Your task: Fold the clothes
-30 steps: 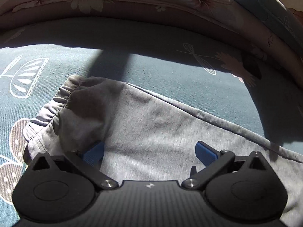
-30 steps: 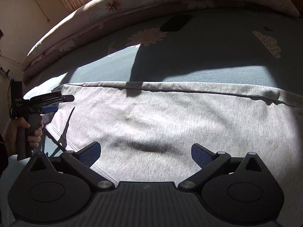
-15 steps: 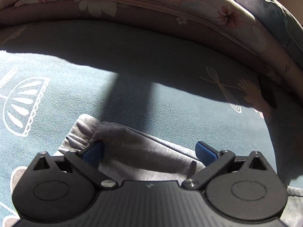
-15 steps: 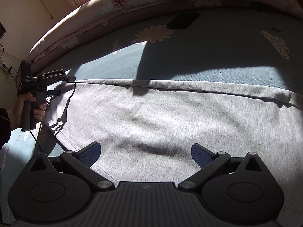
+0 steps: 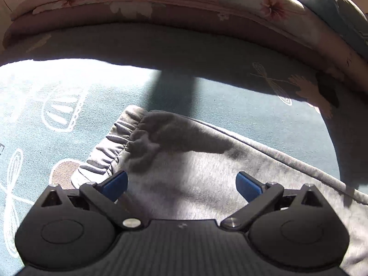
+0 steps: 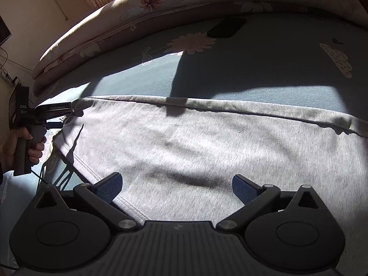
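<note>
Trousers (image 6: 207,151), grey knit, spread flat on bedsheet (image 6: 264,69), long axis running left to right across right wrist view, far edge folded into a raised seam. Elastic waistband (image 5: 115,147) at left end, lying just ahead and left of left gripper (image 5: 181,184), jaws wide, nothing between them, fabric directly beneath. Right gripper (image 6: 176,189) likewise wide and empty, poised over mid-cloth near hemmed near edge. Left gripper judged nearer the waistband, so better placed to pinch that end; right nearer the middle span. Hand (image 6: 20,145) on left gripper handle seen at far left of right view. Sheet teal, printed with flowers, half in hard sunlight; rolled quilt (image 5: 184,7) along far side; dark phone (image 6: 226,27) well apart beyond trousers.
</note>
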Motion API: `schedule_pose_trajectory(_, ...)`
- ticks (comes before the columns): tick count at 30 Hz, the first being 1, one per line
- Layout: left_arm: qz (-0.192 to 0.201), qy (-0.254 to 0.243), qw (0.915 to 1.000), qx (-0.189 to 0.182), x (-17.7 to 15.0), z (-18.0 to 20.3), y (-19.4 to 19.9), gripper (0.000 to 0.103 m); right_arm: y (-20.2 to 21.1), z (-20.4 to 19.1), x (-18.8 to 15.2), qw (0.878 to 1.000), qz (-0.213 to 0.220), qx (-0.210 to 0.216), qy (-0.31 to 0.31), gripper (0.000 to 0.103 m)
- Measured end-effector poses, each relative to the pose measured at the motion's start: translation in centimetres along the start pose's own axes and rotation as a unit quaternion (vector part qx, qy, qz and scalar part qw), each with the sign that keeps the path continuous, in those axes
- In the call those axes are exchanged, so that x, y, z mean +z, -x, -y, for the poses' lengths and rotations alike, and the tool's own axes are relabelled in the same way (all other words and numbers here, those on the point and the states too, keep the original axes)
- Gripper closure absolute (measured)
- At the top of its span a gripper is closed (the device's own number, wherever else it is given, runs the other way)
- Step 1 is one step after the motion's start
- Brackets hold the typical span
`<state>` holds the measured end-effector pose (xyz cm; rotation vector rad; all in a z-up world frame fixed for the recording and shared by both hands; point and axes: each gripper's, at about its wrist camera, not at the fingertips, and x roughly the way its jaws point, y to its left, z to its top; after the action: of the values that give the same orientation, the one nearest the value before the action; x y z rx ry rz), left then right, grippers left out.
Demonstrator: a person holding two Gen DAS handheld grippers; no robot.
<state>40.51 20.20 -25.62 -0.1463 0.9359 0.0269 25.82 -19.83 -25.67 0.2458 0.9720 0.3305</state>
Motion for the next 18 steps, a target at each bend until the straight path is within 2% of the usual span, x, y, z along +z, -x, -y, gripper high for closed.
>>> schedule_pose_trajectory(2, -0.004, -0.054, 0.9982, -0.023, -1.4, 2.7, 1.1, 0.003, 0.3, -0.2, -0.2, 1.000, 0.000, -0.003, 0.005, 0.000)
schedule_pose_trajectory(5, -0.015, -0.138, 0.9893, -0.044, -4.0, 6.7, 1.9, 0.002, 0.8, -0.5, -0.7, 1.000, -0.004, -0.004, 0.009, 0.000)
schedule_pose_trajectory(8, -0.026, -0.209, 0.9776, 0.004, -7.2, 9.5, 1.3, 0.002, 1.4, -0.7, -1.3, 1.000, -0.005, 0.000, 0.010, 0.000)
schedule_pose_trajectory(10, -0.009, -0.222, 0.9746, 0.028, -8.2, 10.1, 1.6, 0.002, 2.0, -0.8, -1.7, 1.000, -0.003, 0.000, 0.014, 0.000)
schedule_pose_trajectory(12, -0.015, -0.214, 0.9758, 0.044, -8.3, 10.3, 2.2, 0.002, 2.7, -0.8, -2.3, 1.000, -0.003, -0.006, 0.017, 0.000)
schedule_pose_trajectory(14, -0.008, -0.220, 0.9746, 0.043, -8.1, 11.2, 3.5, 0.003, 3.6, -0.5, -3.1, 1.000, -0.008, -0.006, 0.017, 0.000)
schedule_pose_trajectory(16, 0.006, -0.254, 0.9668, 0.025, -8.6, 13.3, 4.6, 0.002, 4.7, -0.2, -4.3, 1.000, -0.016, -0.009, 0.020, 0.000)
schedule_pose_trajectory(18, 0.020, -0.298, 0.9545, 0.006, -9.5, 16.0, 5.3, 0.002, 5.7, 0.2, -5.6, 0.999, -0.026, -0.014, 0.019, 0.000)
